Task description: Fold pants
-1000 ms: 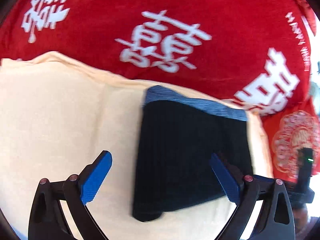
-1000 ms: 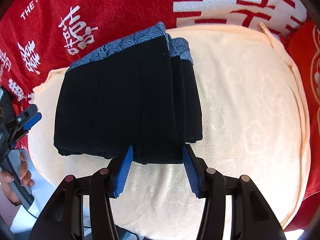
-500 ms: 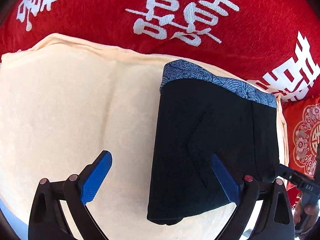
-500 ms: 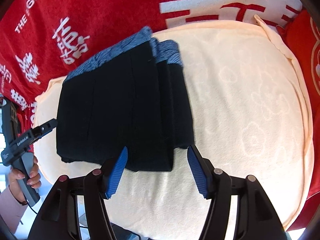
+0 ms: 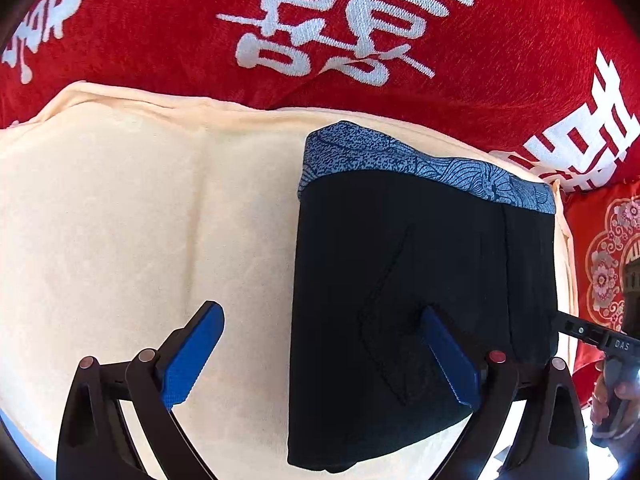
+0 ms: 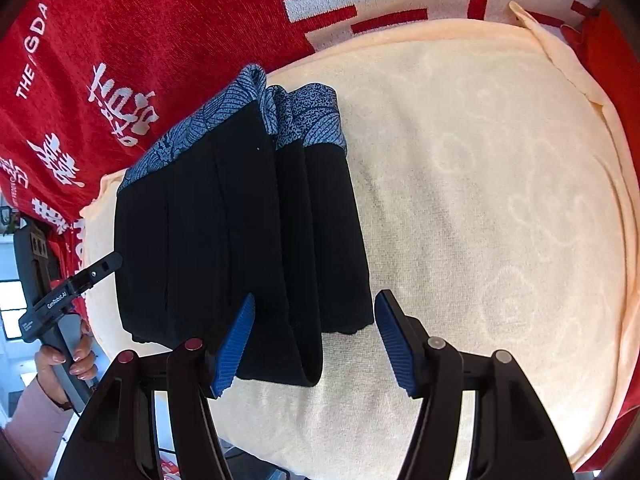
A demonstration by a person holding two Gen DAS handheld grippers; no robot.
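Note:
The black pants (image 5: pixel 420 280) with a blue patterned waistband lie folded into a compact stack on a cream towel (image 5: pixel 140 220). In the right wrist view the folded pants (image 6: pixel 240 240) show several stacked layers. My left gripper (image 5: pixel 320 352) is open and empty, its right finger over the pants' near part. My right gripper (image 6: pixel 314 340) is open and empty, straddling the near end of the stack. The other hand-held gripper shows at the left edge of the right wrist view (image 6: pixel 72 288).
A red blanket with white characters (image 5: pixel 340 32) lies behind and around the towel. The cream towel (image 6: pixel 500 200) spreads wide to the right of the pants. A red patterned cushion (image 5: pixel 604 260) is at the right edge.
Both grippers have drawn back and shifted; the right gripper's fingers opened wider. The folded pants stay in place on the towel.

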